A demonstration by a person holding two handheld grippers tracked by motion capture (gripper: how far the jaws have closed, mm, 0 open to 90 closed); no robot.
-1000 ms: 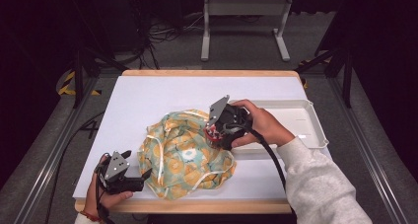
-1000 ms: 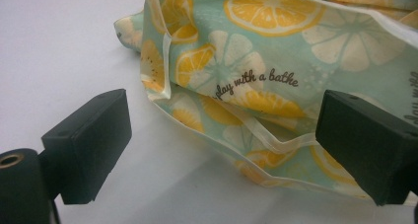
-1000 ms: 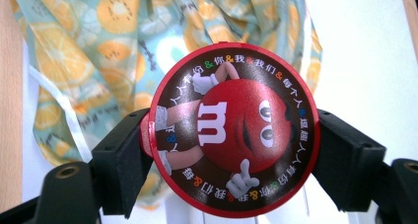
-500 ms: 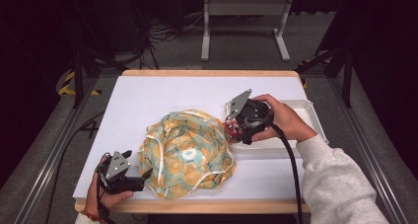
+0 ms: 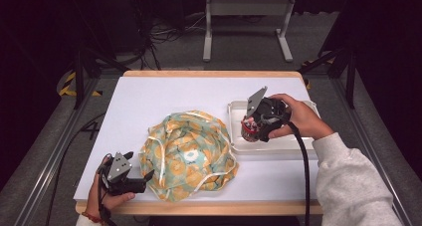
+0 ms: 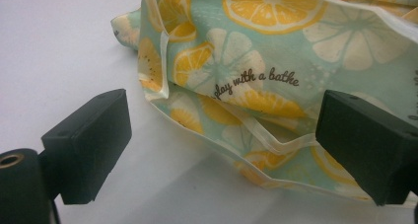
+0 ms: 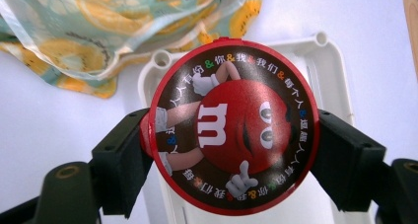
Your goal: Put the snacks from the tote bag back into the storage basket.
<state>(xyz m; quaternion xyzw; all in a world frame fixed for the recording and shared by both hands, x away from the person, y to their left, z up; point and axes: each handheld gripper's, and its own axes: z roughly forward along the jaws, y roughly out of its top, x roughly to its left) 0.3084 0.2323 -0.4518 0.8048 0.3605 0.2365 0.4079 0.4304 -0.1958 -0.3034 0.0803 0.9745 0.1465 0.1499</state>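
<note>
Red against the white tray (image 5: 278, 145), the tin (image 5: 249, 129) hangs in the right tongs (image 5: 253, 128) in the high view, low over the tray's left half; I judge it is held there to be set down inside the rim, where it cannot roll off the surface (image 5: 149, 101). The cloth bag (image 5: 186, 154) lies crumpled at the middle of the surface, just left of the tray. The left tongs (image 5: 142, 178) rest at its near left corner, likely to steady it.

From the left gripper view, those tongs (image 6: 222, 145) stand released, jaws wide, with the bag's hem (image 6: 256, 135) between them but untouched by either pad.

From the right gripper view, the right tongs (image 7: 229, 155) are clenched on the tin (image 7: 231, 130), pads pressing its sides so the round printed lid faces the camera. Below it lies the tray (image 7: 330, 66), the bag (image 7: 98, 31) beyond its corner.
</note>
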